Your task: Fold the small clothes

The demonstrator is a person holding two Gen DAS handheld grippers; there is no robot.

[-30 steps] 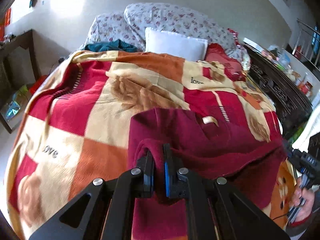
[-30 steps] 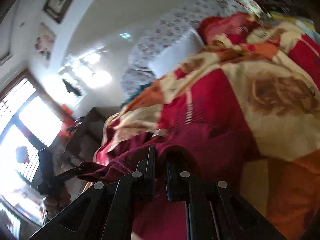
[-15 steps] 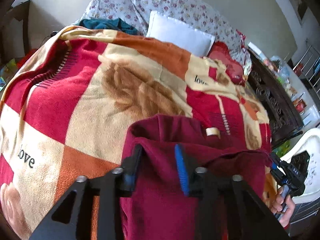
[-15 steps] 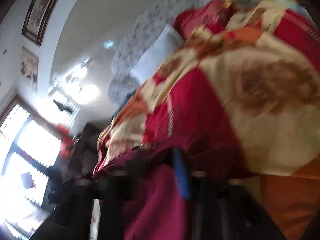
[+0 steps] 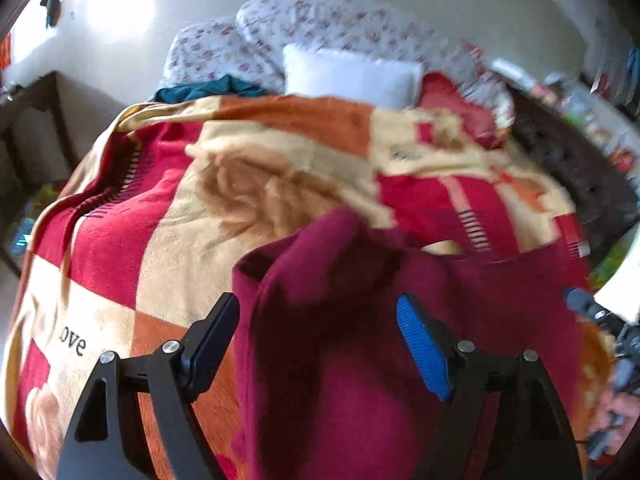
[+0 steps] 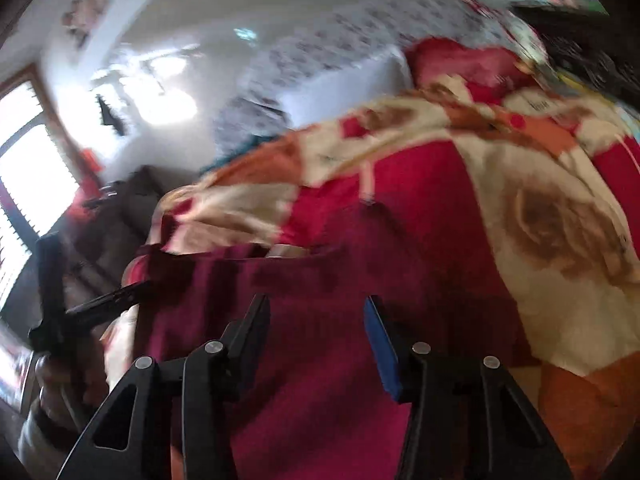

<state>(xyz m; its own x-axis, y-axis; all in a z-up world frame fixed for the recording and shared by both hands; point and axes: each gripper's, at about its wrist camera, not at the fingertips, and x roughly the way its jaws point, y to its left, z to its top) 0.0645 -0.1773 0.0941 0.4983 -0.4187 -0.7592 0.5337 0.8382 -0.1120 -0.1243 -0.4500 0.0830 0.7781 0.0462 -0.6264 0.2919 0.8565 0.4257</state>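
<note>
A maroon fleece garment (image 5: 340, 380) lies folded on a red, cream and orange checked blanket (image 5: 192, 240) on a bed. My left gripper (image 5: 318, 308) hovers over the garment's near left part. Its jaws are opening wide, the cloth lies under and between them, and the pads do not press on it. My right gripper (image 6: 316, 308) is over the garment (image 6: 320, 276) from the other side. Its jaws are closing, stand apart and grip nothing. Each view catches the other gripper at its edge: the right gripper (image 5: 616, 340) and the left gripper (image 6: 52, 280), each held by a hand.
At the head of the bed lie floral pillows (image 5: 320, 20), a white pillow (image 5: 348, 76), a red cushion (image 5: 452, 100) and a teal cloth (image 5: 208, 90). A dark carved cabinet (image 5: 560, 160) runs along the bed's right side. Dark furniture (image 5: 36, 120) stands to the left.
Both grippers were shut on pinched folds of the maroon garment a second ago. Both have let go and opened. The garment has dropped onto the blanket.
</note>
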